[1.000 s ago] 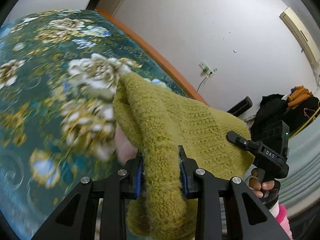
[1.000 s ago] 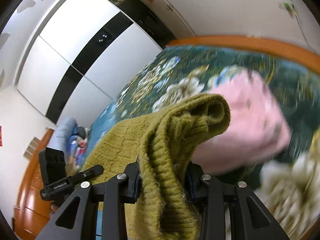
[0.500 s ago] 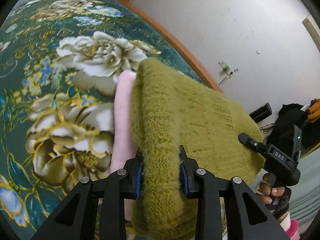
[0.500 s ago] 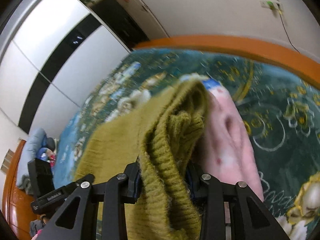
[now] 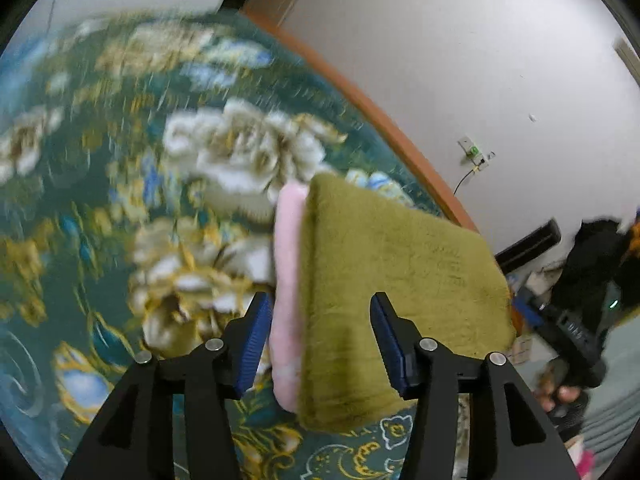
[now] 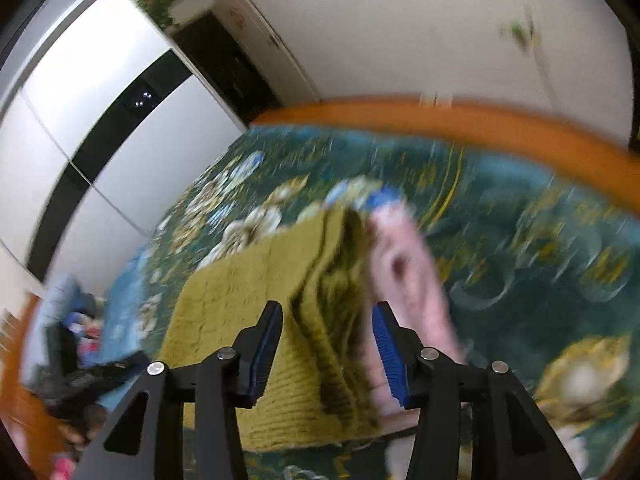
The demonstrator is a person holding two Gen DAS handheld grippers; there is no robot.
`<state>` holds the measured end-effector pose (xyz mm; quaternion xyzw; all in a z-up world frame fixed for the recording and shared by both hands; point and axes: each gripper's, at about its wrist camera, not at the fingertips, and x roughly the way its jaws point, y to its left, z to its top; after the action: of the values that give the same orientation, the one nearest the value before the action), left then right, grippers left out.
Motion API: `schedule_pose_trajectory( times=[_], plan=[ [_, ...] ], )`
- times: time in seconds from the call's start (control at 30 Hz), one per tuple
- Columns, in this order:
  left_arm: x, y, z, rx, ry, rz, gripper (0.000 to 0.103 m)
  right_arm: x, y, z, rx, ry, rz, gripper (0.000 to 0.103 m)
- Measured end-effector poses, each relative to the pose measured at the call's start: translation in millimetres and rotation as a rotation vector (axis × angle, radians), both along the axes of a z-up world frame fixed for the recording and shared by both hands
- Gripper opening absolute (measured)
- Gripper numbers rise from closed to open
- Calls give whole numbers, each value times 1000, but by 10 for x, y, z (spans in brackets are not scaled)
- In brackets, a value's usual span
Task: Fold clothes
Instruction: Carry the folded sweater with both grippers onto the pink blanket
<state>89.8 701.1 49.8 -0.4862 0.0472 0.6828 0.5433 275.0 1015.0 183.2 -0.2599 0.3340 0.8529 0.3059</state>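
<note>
While the floral bedspread [image 5: 120,184] is lying across the bed, the olive sweater [image 5: 384,272] is resting folded on it, over a pink garment [image 5: 286,280]. Left tongs [image 5: 316,344] and right tongs [image 6: 326,350] are gaping wide, straddling the sweater's edges, gripping nothing.

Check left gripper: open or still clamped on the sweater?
Open. The left gripper has its jaws spread wider than the olive sweater, which lies folded on the pink garment.

right hand-held gripper [image 6: 326,350]: jaws apart, straddling folded edge | green sweater [image 6: 248,320]: lies on pink garment [image 6: 412,280] | floral bedspread [image 6: 540,240] beneath | view blurred
</note>
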Motion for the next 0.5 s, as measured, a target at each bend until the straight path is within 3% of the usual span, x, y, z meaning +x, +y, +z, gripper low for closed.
schedule_pose_trajectory(
  times=[0.13, 0.2, 0.27, 0.37, 0.5],
  plan=[
    [392, 150, 114, 19, 78, -124, 53, -331, -350, 168, 73, -35, 155, 51],
    [537, 206, 90, 12, 142, -161, 53, -488, -471, 100, 80, -69, 233, 52],
    [586, 235, 11, 4, 175, -179, 53, -532, -472, -2, 86, -102, 235, 52],
    [519, 286, -171, -35, 154, -159, 53, -466, -341, -164, 62, -114, 167, 50],
    [389, 364, -397, -41, 78, -124, 53, -402, -372, -183, 62, -99, 163, 49]
  ],
)
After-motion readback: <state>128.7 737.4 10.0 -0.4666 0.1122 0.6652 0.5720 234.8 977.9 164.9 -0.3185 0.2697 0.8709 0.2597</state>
